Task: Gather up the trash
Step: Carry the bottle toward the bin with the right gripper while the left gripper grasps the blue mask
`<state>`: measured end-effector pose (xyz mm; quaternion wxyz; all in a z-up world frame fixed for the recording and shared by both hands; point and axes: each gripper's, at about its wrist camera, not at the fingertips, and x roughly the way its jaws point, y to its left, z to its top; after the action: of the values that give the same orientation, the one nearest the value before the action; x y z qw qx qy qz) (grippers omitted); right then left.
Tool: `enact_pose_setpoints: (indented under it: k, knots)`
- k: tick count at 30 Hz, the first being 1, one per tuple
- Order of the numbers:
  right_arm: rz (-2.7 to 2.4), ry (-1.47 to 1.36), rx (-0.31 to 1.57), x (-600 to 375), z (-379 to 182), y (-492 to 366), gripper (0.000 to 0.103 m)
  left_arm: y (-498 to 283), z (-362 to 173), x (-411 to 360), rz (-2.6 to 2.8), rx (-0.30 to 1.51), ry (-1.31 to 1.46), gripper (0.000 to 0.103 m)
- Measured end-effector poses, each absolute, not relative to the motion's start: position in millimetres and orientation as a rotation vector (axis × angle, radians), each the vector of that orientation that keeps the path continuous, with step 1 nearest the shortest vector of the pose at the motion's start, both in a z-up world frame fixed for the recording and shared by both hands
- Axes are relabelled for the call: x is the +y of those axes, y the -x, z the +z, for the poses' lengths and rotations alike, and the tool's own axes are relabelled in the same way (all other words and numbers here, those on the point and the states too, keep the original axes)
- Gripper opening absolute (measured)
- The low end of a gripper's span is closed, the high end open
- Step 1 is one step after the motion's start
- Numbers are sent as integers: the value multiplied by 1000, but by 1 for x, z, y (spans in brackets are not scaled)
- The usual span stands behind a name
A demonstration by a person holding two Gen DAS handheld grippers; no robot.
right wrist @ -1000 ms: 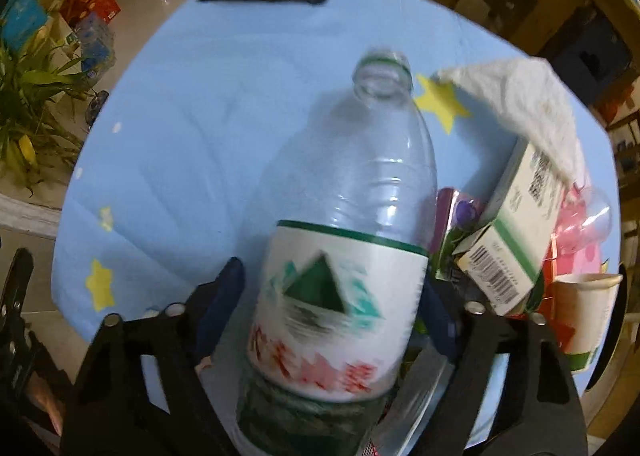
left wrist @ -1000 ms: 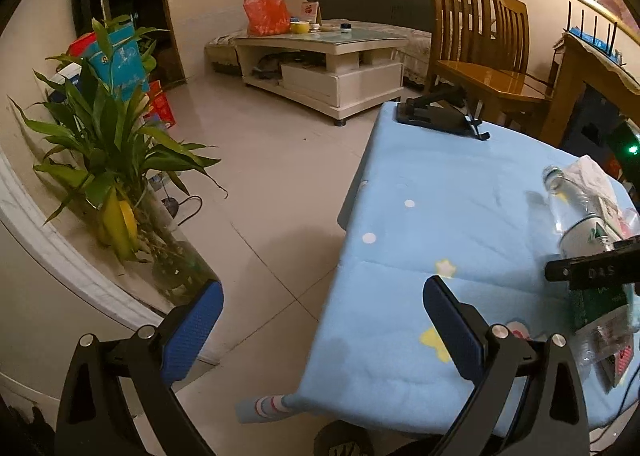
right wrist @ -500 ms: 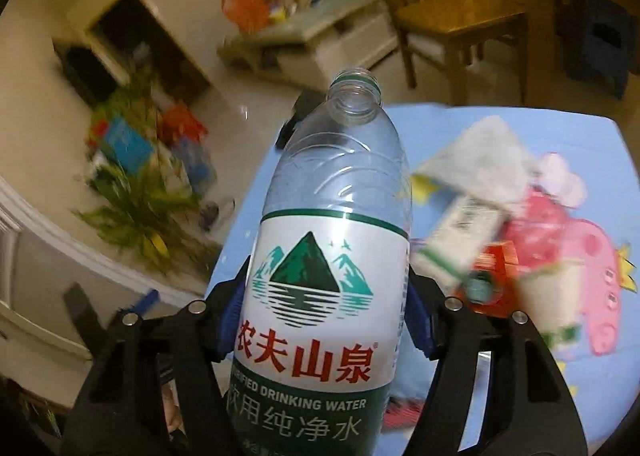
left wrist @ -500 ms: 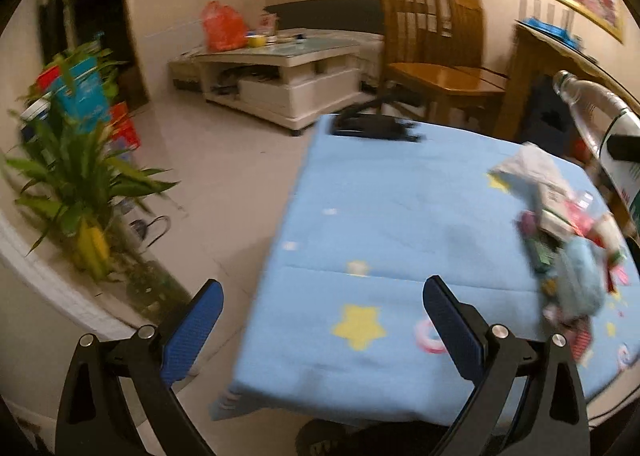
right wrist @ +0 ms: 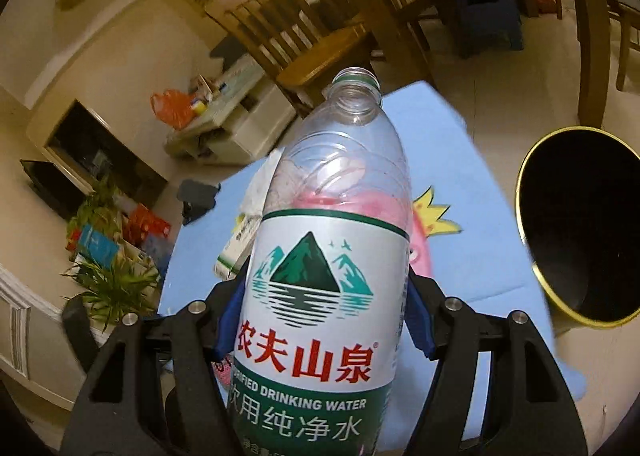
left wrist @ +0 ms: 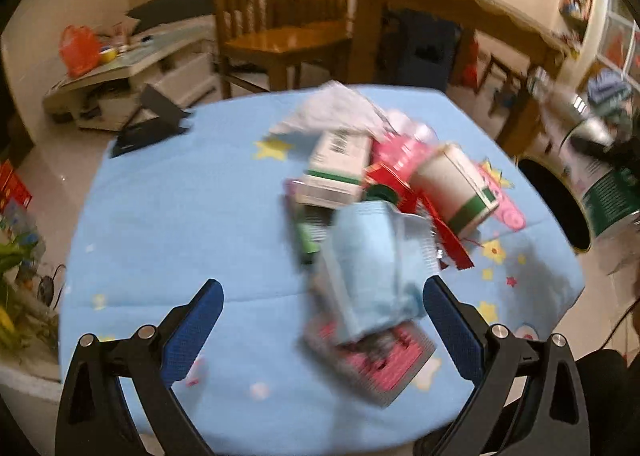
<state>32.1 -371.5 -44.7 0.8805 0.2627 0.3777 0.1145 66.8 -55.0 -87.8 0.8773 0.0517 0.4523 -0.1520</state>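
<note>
My right gripper (right wrist: pixel 324 320) is shut on an empty clear water bottle (right wrist: pixel 328 256) with a white and green label, held upright above the blue table; the bottle also shows in the left wrist view (left wrist: pixel 600 179) at the right edge. A black bin with a gold rim (right wrist: pixel 580 228) stands on the floor to the bottle's right, also seen past the table edge (left wrist: pixel 556 207). My left gripper (left wrist: pixel 320 320) is open and empty over a pile of trash (left wrist: pixel 380 215): a blue packet (left wrist: pixel 368 276), a paper cup (left wrist: pixel 456 183), a white carton (left wrist: pixel 336 167), a tissue (left wrist: pixel 332 111).
The table has a light blue cloth (left wrist: pixel 180 215) with stars. A black stand (left wrist: pixel 148 123) lies at its far left. Wooden chairs (left wrist: pixel 280 23) and a wooden table (left wrist: pixel 460 15) stand behind. A potted plant (right wrist: pixel 112 284) and a low white table (right wrist: pixel 236 115) are to the left.
My right gripper lifted the bottle off the table and swung it right toward the bin. My left gripper swung right from the table's left edge to over the trash pile.
</note>
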Motion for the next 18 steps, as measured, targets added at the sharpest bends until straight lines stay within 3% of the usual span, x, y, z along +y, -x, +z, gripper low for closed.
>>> enact_pose_setpoints:
  k: [5,6,7,9,18]
  knots:
    - [270,-549,703,-409,-57,-24,66,-82,-113,-76,-304,1025,-131,92]
    - [273,-552,681,-415,-62,-22,66,-85,-115,-76,-315,1037,-123,76]
    - [273,-557,671,-421,-64,-21,66,-86,-116,-75,-325,1046,-112,45]
    - [268,-569,654,-430,-72,-20,66,-87,-114,-69,-286,1058,-87,19]
    - [233,-516,652,-438,-75,-16,66,-71,-53,-36,-264,877,67,18]
